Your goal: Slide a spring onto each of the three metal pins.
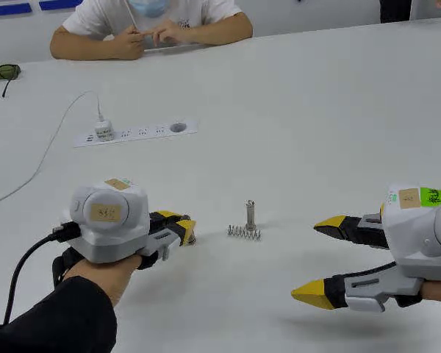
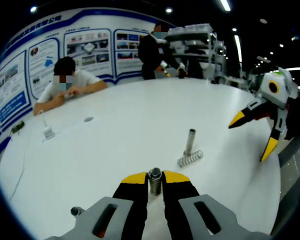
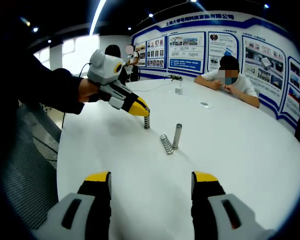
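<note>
A bare metal pin (image 1: 250,215) stands upright at mid-table, with a loose spring (image 1: 244,232) lying on its side against the base. Both show in the left gripper view, pin (image 2: 190,141) and spring (image 2: 190,158), and in the right gripper view, pin (image 3: 177,136) and spring (image 3: 165,144). My left gripper (image 1: 189,234) is shut on a second pin wearing a spring (image 2: 155,182), upright on the table (image 3: 146,122). My right gripper (image 1: 320,257) hangs open to the right of the bare pin, nothing between its fingers (image 3: 151,177).
A white power strip (image 1: 136,134) with a plugged adapter and cable lies at the back left. Dark glasses (image 1: 0,72) rest at the far left edge. A person (image 1: 151,29) sits across the table. A small metal piece (image 2: 76,211) lies near my left gripper.
</note>
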Available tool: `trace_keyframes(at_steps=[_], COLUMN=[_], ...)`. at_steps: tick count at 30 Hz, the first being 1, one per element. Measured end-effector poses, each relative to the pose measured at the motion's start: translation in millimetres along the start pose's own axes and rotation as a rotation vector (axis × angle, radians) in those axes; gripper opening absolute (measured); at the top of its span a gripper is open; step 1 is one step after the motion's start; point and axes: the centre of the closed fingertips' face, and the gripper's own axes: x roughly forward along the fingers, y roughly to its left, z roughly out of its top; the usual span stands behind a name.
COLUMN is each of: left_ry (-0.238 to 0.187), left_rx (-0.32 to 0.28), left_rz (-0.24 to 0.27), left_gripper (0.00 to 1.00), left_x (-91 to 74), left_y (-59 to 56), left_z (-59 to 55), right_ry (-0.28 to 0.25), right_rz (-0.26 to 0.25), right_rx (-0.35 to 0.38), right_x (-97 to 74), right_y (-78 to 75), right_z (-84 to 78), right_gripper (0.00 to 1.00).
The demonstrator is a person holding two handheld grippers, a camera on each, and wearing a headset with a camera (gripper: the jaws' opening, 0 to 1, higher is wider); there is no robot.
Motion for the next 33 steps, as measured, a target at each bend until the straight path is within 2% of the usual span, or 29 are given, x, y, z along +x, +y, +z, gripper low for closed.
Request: trace_keyframes(at_steps=[10, 33], left_ry=[0.018, -0.004], left_rx=[0.013, 0.015], left_rz=[-0.004, 0.0], left_gripper=[0.12, 0.24], left_x=[0.9, -4.9], left_y=[-1.0, 0.9], left_z=[-2.7, 5.7], right_ry=[-0.001, 0.0], right_rz=[-0.001, -0.001], right_rx=[0.0, 0.002], right_x=[-0.2, 0.0], right_y=[0.3, -0.4], right_z=[0.5, -0.6], right_gripper=[0.66, 0.66])
